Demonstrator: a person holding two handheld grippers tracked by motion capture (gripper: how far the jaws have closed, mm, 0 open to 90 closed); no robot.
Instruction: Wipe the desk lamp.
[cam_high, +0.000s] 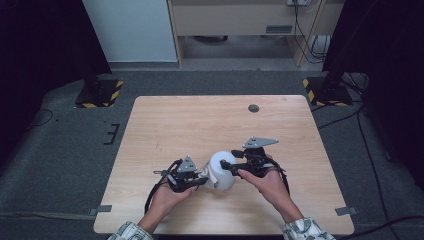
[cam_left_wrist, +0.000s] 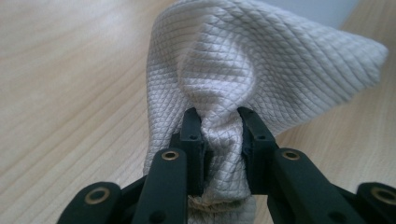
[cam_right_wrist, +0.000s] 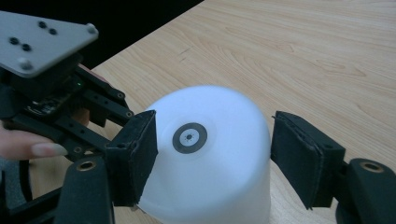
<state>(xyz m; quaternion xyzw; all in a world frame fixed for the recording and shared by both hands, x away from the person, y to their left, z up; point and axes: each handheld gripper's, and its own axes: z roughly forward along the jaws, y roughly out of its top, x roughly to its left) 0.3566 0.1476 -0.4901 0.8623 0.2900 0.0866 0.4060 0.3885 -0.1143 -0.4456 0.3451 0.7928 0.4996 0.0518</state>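
Left gripper (cam_left_wrist: 219, 135): the jaws are clenched on a bunched fold of a pale beige, diamond-quilted cloth (cam_left_wrist: 243, 65). In the left gripper view the fabric is pinched between the two black pads and fans out above and beyond the jaw tips, over the light wooden table (cam_left_wrist: 60, 84). In the high view the left gripper (cam_high: 189, 176) sits near the front edge of the table, with the cloth (cam_high: 204, 174) at its tip, pressed against the side of a white, rounded plastic cup (cam_high: 223, 170) lying between the two grippers.

Right gripper (cam_right_wrist: 212, 149): the jaws stand released, one on either side of the white cup (cam_right_wrist: 210, 172). In the right gripper view the cup presents its closed flat end, which bears a small grey ring mark (cam_right_wrist: 189, 137). The near pad (cam_right_wrist: 135, 154) lies at the cup's edge, contact uncertain; the other pad (cam_right_wrist: 303, 154) stands just beside the cup's wall with a visible gap. The cup is therefore between the pads without being squeezed.

Farther off in the same view, the left gripper (cam_right_wrist: 93, 107) with its grey three-cornered plate (cam_right_wrist: 37, 42) is next to the cup, held by the person's hand (cam_right_wrist: 28, 144).

Beyond the grippers in the high view, the table (cam_high: 210, 120) carries a small dark round hole cover (cam_high: 253, 108) near its far edge.
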